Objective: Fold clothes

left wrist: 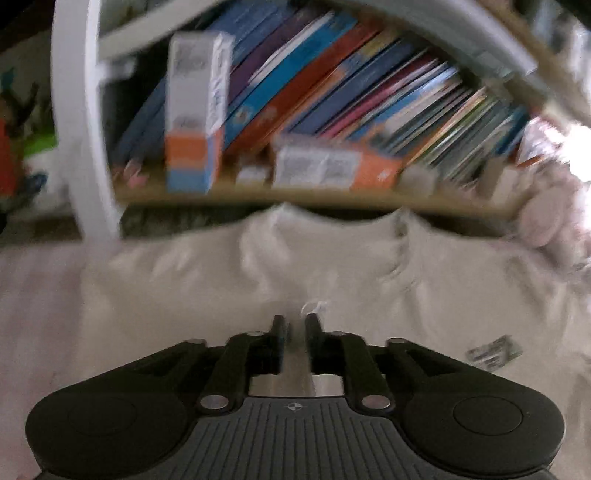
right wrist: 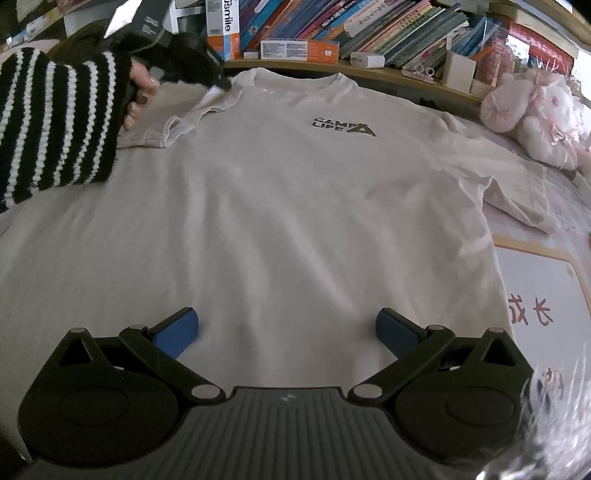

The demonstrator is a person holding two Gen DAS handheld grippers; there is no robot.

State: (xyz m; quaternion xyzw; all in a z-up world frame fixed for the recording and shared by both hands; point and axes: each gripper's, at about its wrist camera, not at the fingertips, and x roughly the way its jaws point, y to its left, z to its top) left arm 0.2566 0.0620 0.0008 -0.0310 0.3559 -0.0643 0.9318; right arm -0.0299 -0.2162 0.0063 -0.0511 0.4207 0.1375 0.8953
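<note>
A cream T-shirt (right wrist: 280,206) with a dark "CAMP LIFE" print (right wrist: 343,127) lies face up on the bed, collar toward the bookshelf. My right gripper (right wrist: 287,326) is open and empty, hovering over the shirt's lower hem. My left gripper (right wrist: 218,86) is at the shirt's left shoulder, held by a hand in a striped sleeve. In the blurred left wrist view its jaws (left wrist: 295,325) are closed on a pinch of the shirt's fabric (left wrist: 258,280). The left sleeve (right wrist: 162,129) lies folded inward onto the shirt.
A shelf of books (right wrist: 369,29) and boxes (right wrist: 299,50) runs along the far edge of the bed. Pink plush toys (right wrist: 535,114) sit at the right. A printed pink mat (right wrist: 539,295) lies under the shirt's right side.
</note>
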